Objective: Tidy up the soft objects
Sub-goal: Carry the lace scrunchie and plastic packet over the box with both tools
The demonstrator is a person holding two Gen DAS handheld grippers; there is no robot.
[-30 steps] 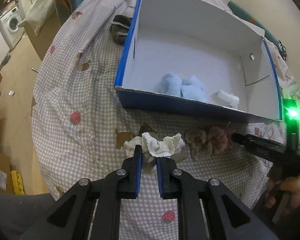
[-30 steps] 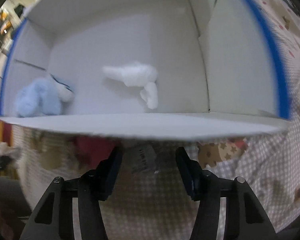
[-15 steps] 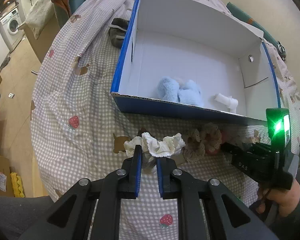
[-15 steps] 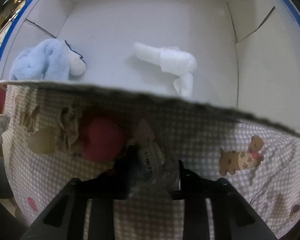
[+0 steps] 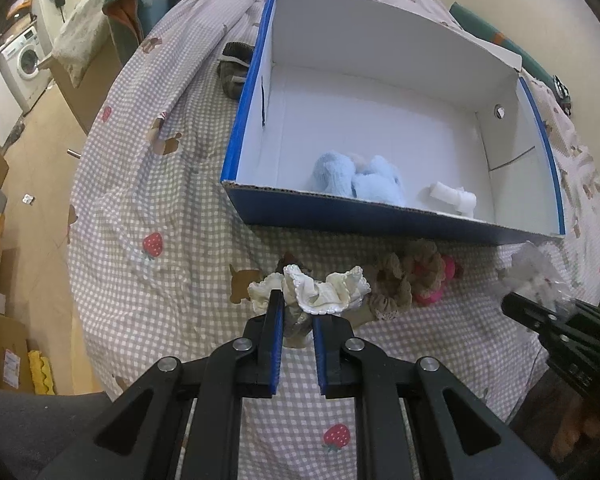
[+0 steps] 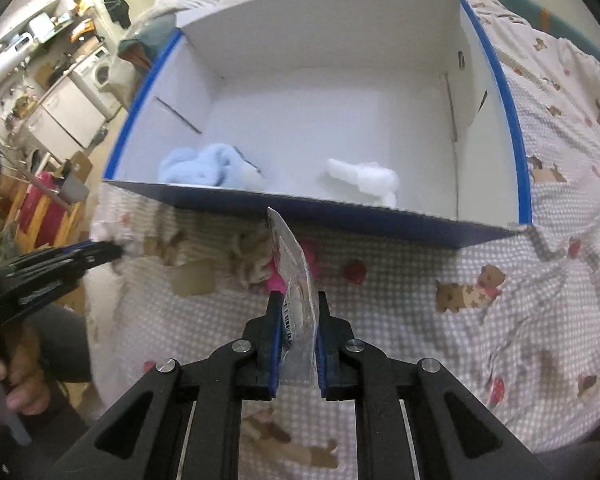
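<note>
Soft objects wait on both sides of the blue box's [image 6: 380,222] near wall. Clamped edge-up in the right gripper [image 6: 298,320], a crinkly clear packet [image 6: 296,280] runs lengthwise toward the box, directly above it in frame. Low in the left view, the left gripper [image 5: 296,320] pinches a frilly cream scrunchie [image 5: 320,290] on the checked quilt [image 5: 140,200]. A fluffy blue toy [image 6: 208,166] already lies inside.

The open blue-edged white cardboard box [image 5: 384,92] looks matt and smooth. Inside lies a fluffy pale blue plush cloth [image 5: 356,178]. A glossy, crinkled clear plastic packet [image 6: 296,280] catches light above the soft checked cotton bedspread [image 5: 152,184].
</note>
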